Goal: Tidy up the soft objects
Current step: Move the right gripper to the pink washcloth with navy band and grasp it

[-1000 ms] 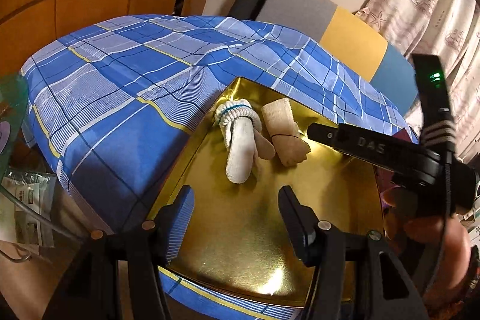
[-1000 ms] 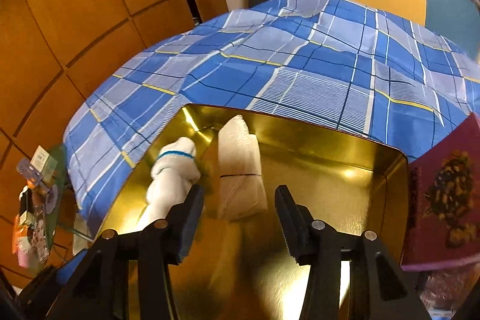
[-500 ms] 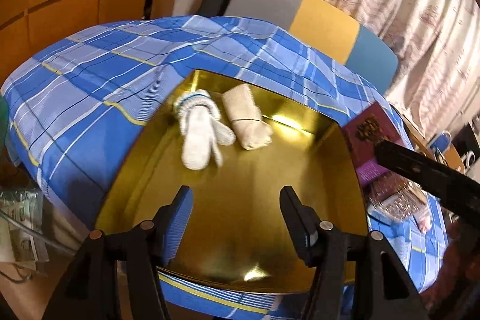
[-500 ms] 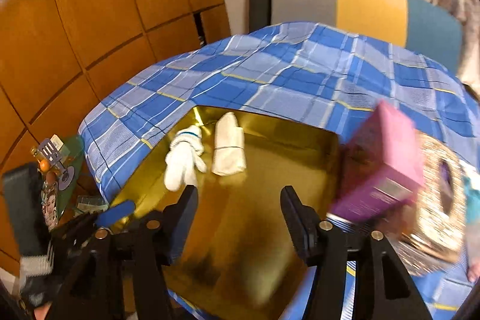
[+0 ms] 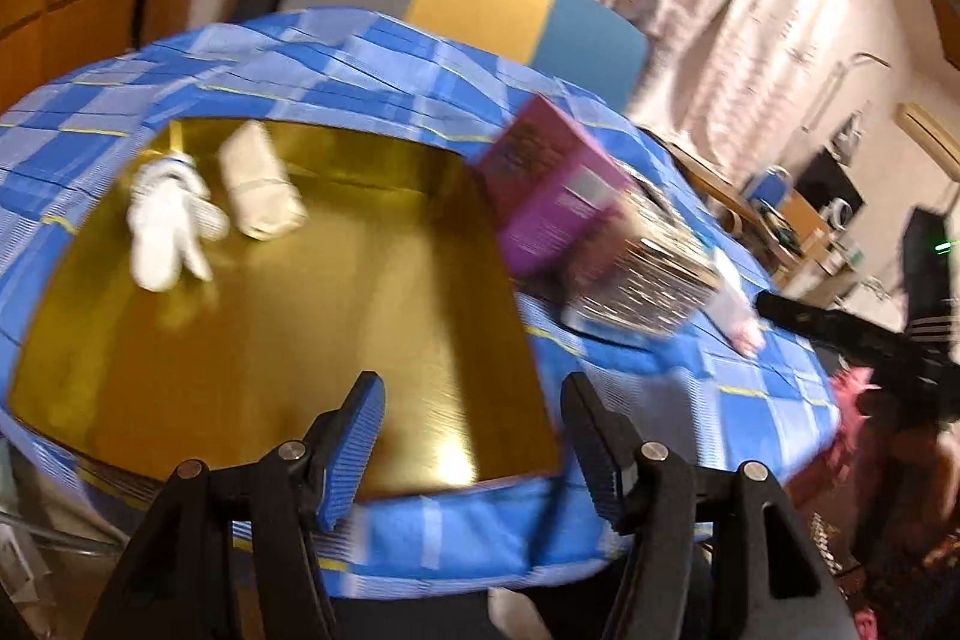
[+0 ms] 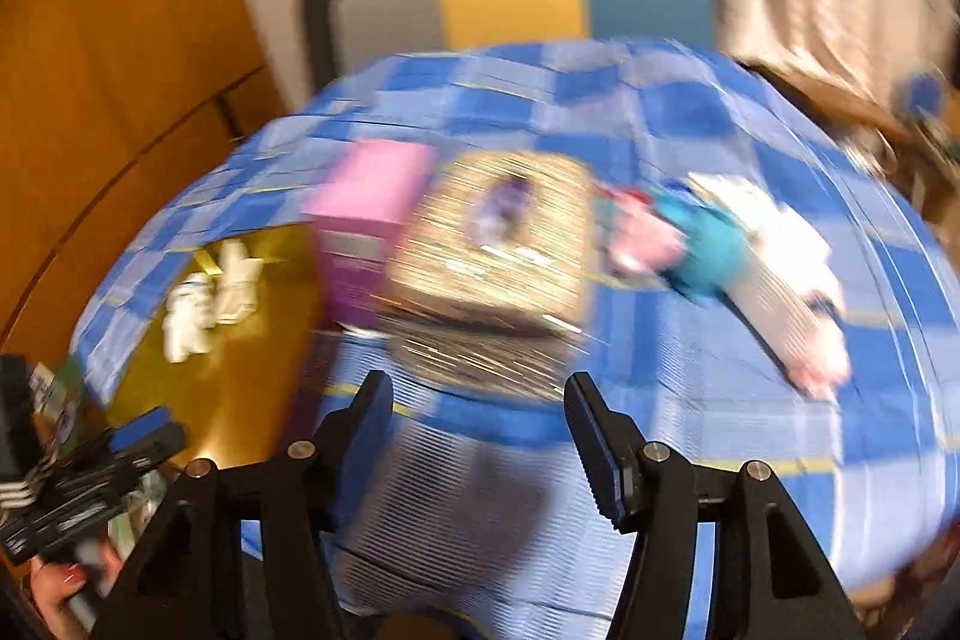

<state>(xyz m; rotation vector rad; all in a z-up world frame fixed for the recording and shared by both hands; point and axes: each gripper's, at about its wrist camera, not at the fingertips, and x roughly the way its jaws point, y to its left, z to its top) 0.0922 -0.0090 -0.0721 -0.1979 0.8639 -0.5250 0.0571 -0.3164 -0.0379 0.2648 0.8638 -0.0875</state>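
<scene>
Both grippers carry nothing. Left gripper (image 5: 471, 436): jaws apart, only tray floor and cloth btwn them. Right gripper (image 6: 477, 430): jaws apart too and widening a bit, just blue checked cloth (image 6: 690, 400) btwn them.

Landmark = glittery box (image 6: 492, 250) on the cloth.

Already sorted: white glove (image 5: 168, 226) and beige rolled cloth (image 5: 261, 190) lie side by side in the gold tray (image 5: 336, 328), on the far side of the box from the loose stuff, w/ the pink carton (image 5: 552, 196) standing btwn box and tray.

Still to sort, by my reading: a heap of soft items (image 6: 738, 256) (pink, teal, white pieces, too blurred to name) on the cloth just beside the box, on its right in the right wrist view. The white piece runs long, slanting away from the box toward the near edge of the cloth.

Key relation: the heap sits ahead and to the right of the right gripper, past the box corner. The left gripper hangs over the tray's near corner, box and carton btwn it and the heap. So right hand is the nearer one, prob the one to reach. It would need to come across the white piece's long axis, not along it.
</scene>
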